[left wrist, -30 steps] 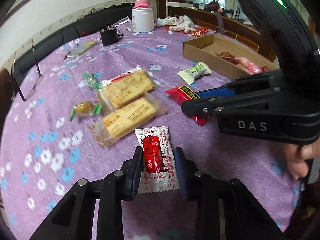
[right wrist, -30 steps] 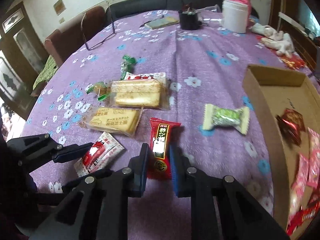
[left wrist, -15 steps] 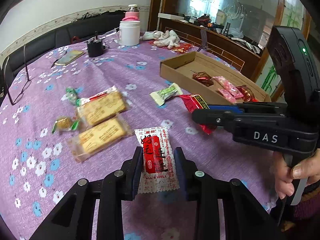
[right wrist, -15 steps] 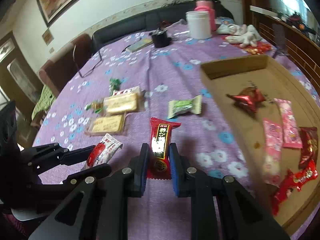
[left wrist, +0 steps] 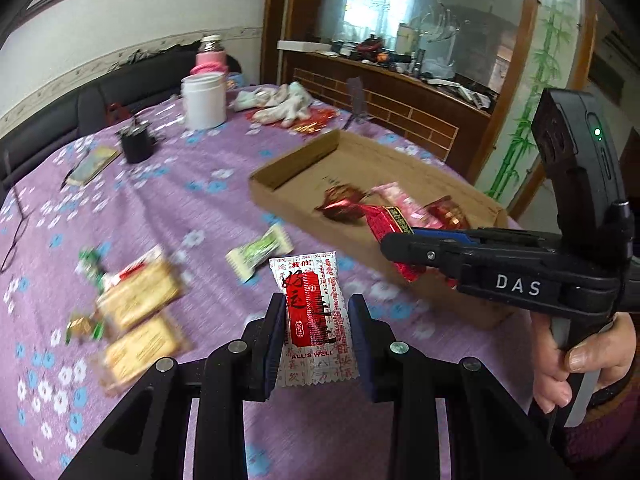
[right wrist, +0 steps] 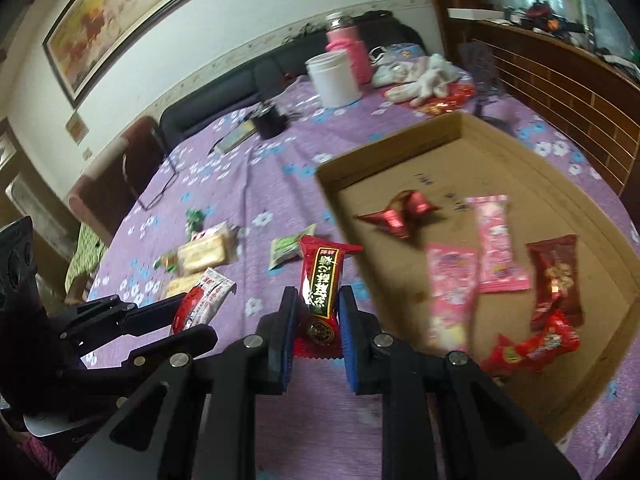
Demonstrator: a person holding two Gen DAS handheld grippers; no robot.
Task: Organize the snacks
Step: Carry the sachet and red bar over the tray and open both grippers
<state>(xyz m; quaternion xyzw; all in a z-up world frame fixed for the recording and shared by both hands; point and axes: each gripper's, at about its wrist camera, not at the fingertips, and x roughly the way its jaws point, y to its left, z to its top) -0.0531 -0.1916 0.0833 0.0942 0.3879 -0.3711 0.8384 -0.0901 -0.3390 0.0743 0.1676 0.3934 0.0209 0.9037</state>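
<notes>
My left gripper [left wrist: 318, 332] is shut on a white and red snack packet [left wrist: 312, 316], held above the purple cloth. My right gripper [right wrist: 318, 320] is shut on a red and black snack bar [right wrist: 322, 280] near the left wall of the cardboard box [right wrist: 592, 204]. From the left wrist view the right gripper [left wrist: 390, 242] reaches in from the right with the red bar [left wrist: 386, 222] at the box [left wrist: 296, 162] front wall. The box holds several red and pink snacks [right wrist: 494, 240]. A green candy [left wrist: 260, 252], two biscuit packs [left wrist: 138, 300] and small green sweets lie on the cloth.
A white jar [left wrist: 204, 98], a pink flask [left wrist: 211, 58], a black cup [left wrist: 136, 144], a phone [left wrist: 94, 164] and white gloves [left wrist: 280, 100] stand at the table's far side. A dark sofa runs behind. A hand [left wrist: 580, 360] grips the right tool's handle.
Both grippers have lifted their snacks off the cloth and moved right toward the box. The box now fills more of both views.
</notes>
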